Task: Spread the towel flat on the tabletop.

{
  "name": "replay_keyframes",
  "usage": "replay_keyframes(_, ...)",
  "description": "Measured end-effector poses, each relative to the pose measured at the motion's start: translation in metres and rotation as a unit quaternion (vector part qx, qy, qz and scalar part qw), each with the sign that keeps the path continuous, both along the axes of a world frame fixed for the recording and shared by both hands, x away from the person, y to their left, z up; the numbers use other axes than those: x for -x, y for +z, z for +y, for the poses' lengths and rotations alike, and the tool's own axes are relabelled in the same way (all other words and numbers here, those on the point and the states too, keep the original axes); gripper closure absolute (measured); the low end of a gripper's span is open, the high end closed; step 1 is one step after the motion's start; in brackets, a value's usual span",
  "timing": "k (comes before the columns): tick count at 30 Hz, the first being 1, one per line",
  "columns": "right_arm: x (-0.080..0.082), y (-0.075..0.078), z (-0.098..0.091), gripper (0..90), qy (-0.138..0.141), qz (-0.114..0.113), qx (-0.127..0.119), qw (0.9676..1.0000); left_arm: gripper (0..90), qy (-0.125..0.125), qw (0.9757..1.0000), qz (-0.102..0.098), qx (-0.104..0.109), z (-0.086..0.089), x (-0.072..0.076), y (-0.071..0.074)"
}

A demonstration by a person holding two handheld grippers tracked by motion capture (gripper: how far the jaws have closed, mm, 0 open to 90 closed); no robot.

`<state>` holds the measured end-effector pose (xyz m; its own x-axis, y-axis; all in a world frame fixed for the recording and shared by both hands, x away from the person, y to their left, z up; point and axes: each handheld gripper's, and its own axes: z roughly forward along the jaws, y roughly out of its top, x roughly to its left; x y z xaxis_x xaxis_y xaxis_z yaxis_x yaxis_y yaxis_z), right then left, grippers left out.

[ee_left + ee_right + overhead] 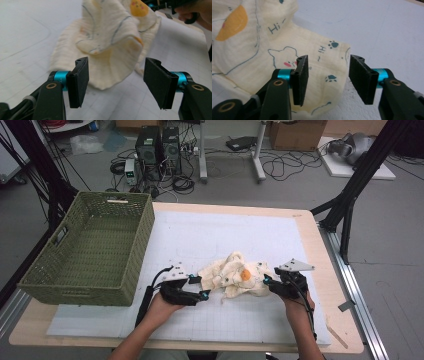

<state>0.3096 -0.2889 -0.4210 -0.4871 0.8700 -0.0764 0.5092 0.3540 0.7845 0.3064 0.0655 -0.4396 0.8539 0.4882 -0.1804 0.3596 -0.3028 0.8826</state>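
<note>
A crumpled cream cloth (236,276) printed with bears, paw prints and an orange patch lies on the white mat (225,235). My left gripper (202,287) stands open at the cloth's left edge; in the left gripper view the cloth (107,42) rises just beyond the gripper (117,83), whose jaws are wide apart. My right gripper (266,281) is open at the cloth's right edge. In the right gripper view a corner of the cloth (287,57) lies between and under the spread jaws of the gripper (328,78), untouched by the pads.
A green woven basket (90,245) stands on the table's left side, empty. The mat covers most of the wooden table (320,270). Black frame legs, cables and computer cases stand on the floor beyond the far edge.
</note>
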Motion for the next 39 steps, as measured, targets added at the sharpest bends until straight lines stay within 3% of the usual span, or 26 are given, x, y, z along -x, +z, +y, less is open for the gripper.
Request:
replay_keyframes(3,-0.002,-0.003,0.006,45.8,0.011,0.010,0.002,0.9999,39.9,0.001,0.9999,-0.004,-0.010,-0.015,-0.004,0.004)
replay_keyframes(5,-0.003,-0.005,0.010,42.8,0.016,0.012,0.007,0.9998,49.2,0.008,0.9997,-0.006,-0.021,-0.022,-0.009,0.004)
replay_keyframes(7,-0.003,-0.007,0.014,41.7,0.024,0.016,0.009,0.9996,72.7,0.012,0.9982,-0.025,-0.053,-0.025,-0.014,0.005)
replay_keyframes(9,-0.004,-0.009,0.018,42.2,0.030,0.023,0.016,0.9992,86.2,0.030,0.9977,-0.036,-0.049,-0.022,-0.020,0.008)
replay_keyframes(12,-0.006,-0.013,0.022,46.4,0.040,0.036,0.021,0.9983,86.5,0.062,0.9968,-0.034,-0.038,-0.012,-0.030,0.016)
replay_keyframes(15,-0.007,-0.018,0.026,55.4,0.052,0.054,0.031,0.9967,86.8,0.087,0.9946,-0.037,-0.042,0.002,-0.039,0.021)
replay_keyframes(17,-0.007,-0.020,0.028,63.6,0.063,0.060,0.031,0.9957,86.9,0.106,0.9926,-0.042,-0.042,0.011,-0.045,0.025)
replay_keyframes(18,-0.006,-0.019,0.029,74.8,0.076,0.067,0.024,0.9945,86.9,0.115,0.9920,-0.038,-0.036,0.014,-0.047,0.026)
replay_keyframes(19,-0.006,-0.019,0.029,74.8,0.076,0.067,0.024,0.9945,86.9,0.119,0.9914,-0.035,-0.040,0.018,-0.050,0.028)
replay_keyframes(22,-0.004,-0.018,0.031,86.1,0.090,0.078,0.021,0.9927,87.0,0.131,0.9899,-0.035,-0.041,0.024,-0.055,0.032)
replay_keyframes(25,0.000,-0.017,0.037,87.7,0.126,0.097,0.005,0.9872,87.0,0.148,0.9871,-0.040,-0.044,0.029,-0.059,0.038)
replay_keyframes(26,0.001,-0.017,0.039,87.6,0.143,0.109,-0.006,0.9838,87.1,0.155,0.9864,-0.034,-0.044,0.032,-0.062,0.039)
replay_keyframes(27,0.006,-0.017,0.048,87.6,0.180,0.121,-0.015,0.9761,87.0,0.163,0.9852,-0.033,-0.041,0.035,-0.063,0.040)
replay_keyframes(28,0.006,-0.017,0.048,87.6,0.180,0.121,-0.015,0.9761,87.0,0.172,0.9837,-0.032,-0.042,0.037,-0.065,0.041)
replay_keyframes(32,0.014,-0.016,0.067,84.9,0.238,0.140,-0.021,0.9610,87.0,0.195,0.9794,-0.026,-0.046,0.042,-0.074,0.042)
replay_keyframes(33,0.015,-0.016,0.069,79.4,0.242,0.140,-0.020,0.9600,87.0,0.197,0.9789,-0.029,-0.044,0.042,-0.074,0.042)
replay_keyframes(34,0.014,-0.016,0.070,76.1,0.241,0.135,-0.020,0.9609,87.0,0.197,0.9788,-0.032,-0.046,0.041,-0.074,0.042)
replay_keyframes(36,0.013,-0.012,0.065,67.8,0.225,0.114,-0.026,0.9673,87.0,0.193,0.9796,-0.032,-0.046,0.040,-0.075,0.041)
replay_keyframes(39,0.008,-0.004,0.049,57.9,0.166,0.062,-0.065,0.9820,87.0,0.194,0.9794,-0.036,-0.042,0.040,-0.075,0.041)
